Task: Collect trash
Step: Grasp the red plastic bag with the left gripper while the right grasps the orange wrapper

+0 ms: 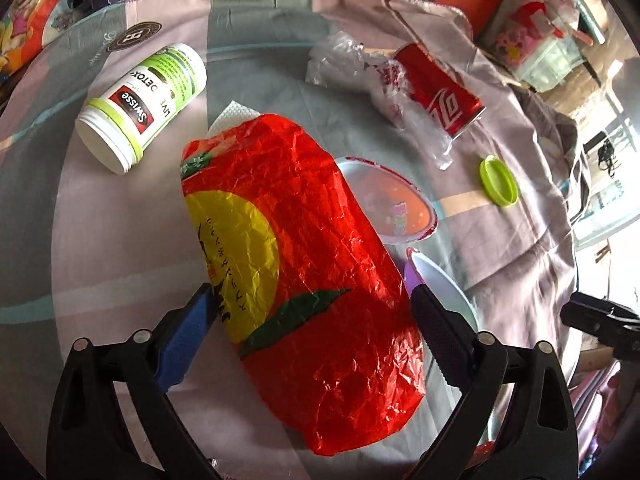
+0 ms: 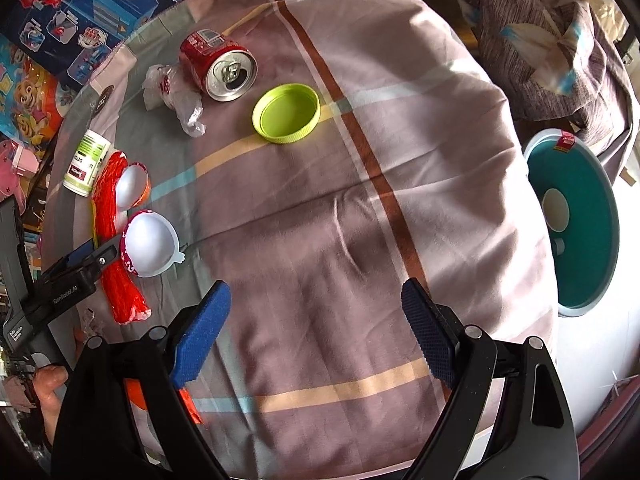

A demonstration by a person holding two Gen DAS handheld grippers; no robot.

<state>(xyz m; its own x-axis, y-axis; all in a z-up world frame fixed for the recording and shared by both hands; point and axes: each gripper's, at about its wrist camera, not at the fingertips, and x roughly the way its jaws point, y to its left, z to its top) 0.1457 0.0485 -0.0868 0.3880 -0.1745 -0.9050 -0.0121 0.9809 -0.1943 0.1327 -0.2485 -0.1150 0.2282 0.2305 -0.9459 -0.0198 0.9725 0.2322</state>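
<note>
A crinkled red wrapper (image 1: 312,216) with a yellow disc lies on the plaid cloth (image 2: 360,220). My left gripper (image 1: 312,296) stands open astride it, one fingertip (image 1: 206,300) at each long edge. Two small white cups (image 1: 392,204) (image 1: 436,280) sit just right of the wrapper. Farther off lie a white and green pill bottle (image 1: 144,104), a red soda can (image 1: 440,92) with clear crumpled plastic (image 1: 360,68) against it, and a green lid (image 1: 498,182). My right gripper (image 2: 316,304) hangs open over bare cloth, nothing between its fingers; the green lid (image 2: 286,114) lies beyond it.
A teal round bin (image 2: 580,216) stands off the cloth's right edge. Toy boxes (image 2: 80,20) line the far left side. A grey knitted bundle (image 2: 540,60) lies at the back right. A white paper corner (image 1: 234,114) pokes out from under the wrapper.
</note>
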